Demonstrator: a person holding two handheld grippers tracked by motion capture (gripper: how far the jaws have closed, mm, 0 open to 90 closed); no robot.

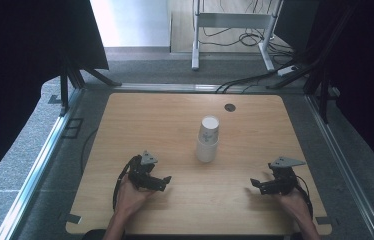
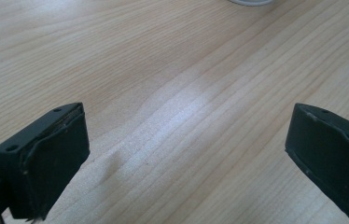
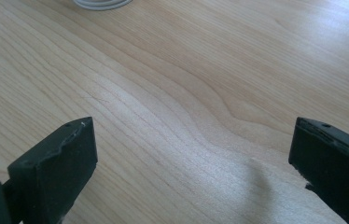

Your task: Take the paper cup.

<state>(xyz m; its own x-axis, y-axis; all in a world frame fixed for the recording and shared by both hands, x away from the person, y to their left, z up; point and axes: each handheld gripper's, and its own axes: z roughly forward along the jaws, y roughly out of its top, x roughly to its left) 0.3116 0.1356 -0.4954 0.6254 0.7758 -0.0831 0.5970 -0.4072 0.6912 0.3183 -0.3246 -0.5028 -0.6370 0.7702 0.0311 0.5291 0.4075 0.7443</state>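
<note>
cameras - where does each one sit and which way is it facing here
High view: fixed above the person's side, looking forward and down on the wooden table; forearms, left gripper and right gripper enter from below, stacked paper cups between them.
Left gripper view: rides the left gripper, looks low along its open jaws at bare wood.
Right gripper view: the same from the right gripper, jaws open.
Shared: both gripper views catch the cups' base at their top edge.

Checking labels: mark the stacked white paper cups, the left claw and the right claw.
stacked white paper cups (image 1: 208, 140), high view, side wall where the upper cup enters the lower one
left claw (image 1: 163, 182), high view, between its black fingertips
right claw (image 1: 255, 185), high view, between its black fingertips
</note>
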